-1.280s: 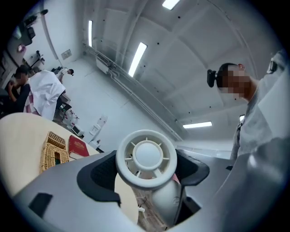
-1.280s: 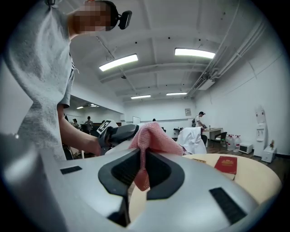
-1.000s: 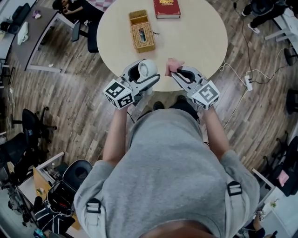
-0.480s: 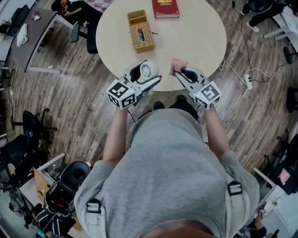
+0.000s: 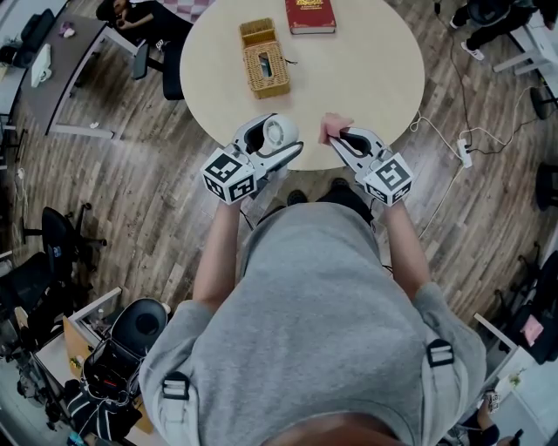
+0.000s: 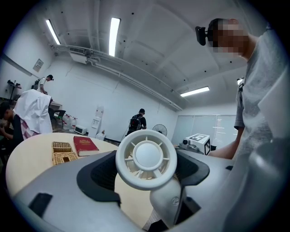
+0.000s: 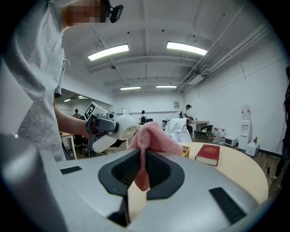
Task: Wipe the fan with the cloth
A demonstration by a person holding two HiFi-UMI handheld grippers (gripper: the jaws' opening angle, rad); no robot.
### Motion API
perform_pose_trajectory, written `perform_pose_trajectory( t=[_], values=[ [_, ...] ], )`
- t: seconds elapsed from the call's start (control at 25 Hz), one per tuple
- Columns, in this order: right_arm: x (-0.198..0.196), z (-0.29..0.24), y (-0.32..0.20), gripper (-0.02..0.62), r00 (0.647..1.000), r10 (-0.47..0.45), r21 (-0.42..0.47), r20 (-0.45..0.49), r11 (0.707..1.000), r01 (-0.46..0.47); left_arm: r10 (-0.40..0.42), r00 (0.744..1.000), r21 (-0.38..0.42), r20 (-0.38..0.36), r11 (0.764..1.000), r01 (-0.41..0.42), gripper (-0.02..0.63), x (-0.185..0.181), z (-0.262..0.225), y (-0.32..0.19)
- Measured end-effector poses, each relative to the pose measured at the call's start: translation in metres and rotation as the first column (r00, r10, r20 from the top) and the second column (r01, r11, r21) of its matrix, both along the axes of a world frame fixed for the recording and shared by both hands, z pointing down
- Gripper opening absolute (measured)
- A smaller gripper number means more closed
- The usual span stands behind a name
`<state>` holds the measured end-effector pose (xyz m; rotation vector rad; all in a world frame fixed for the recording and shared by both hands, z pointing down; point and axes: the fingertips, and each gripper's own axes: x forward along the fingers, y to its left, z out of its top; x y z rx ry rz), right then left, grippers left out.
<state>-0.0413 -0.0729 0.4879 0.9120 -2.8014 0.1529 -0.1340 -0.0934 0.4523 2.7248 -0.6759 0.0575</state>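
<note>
We hold both of the task's things off the round table, near its edge closest to us; the left gripper has its jaws closed narrow on the stem of the small white fan, whose round grille stands up above the pads and faces the camera on that gripper; the right gripper has its jaws pinched together on the pink cloth, one fold trapped between the pads and the rest bunched above them; in the right gripper view the fan sits to the left of the cloth and beyond it, with clear air between, so we judge that cloth and fan are near but not touching; the picking up of both is therefore done, and the wiping itself, as far as we can see, is not yet begun; what is left is to bring the bunched cloth against the grille and body and rub over them, which we reckon calls for a firm hold on the stem, since the fan is light and top-heavy and could twist in the pads; farther back on the table lie a wicker basket and a red book, well apart from our work.
</note>
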Motion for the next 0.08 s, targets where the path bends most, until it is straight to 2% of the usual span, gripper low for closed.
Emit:
perform_pose_trajectory(
  t=[0.08],
  values=[
    [-0.0007, 0.0029, 0.0003, 0.035, 1.0, -0.003, -0.003, -0.009, 1.0, 0.003, 0.001, 1.0, -0.002, 0.006, 1.0, -0.001, 0.39, 0.0, 0.002, -0.0002]
  ],
)
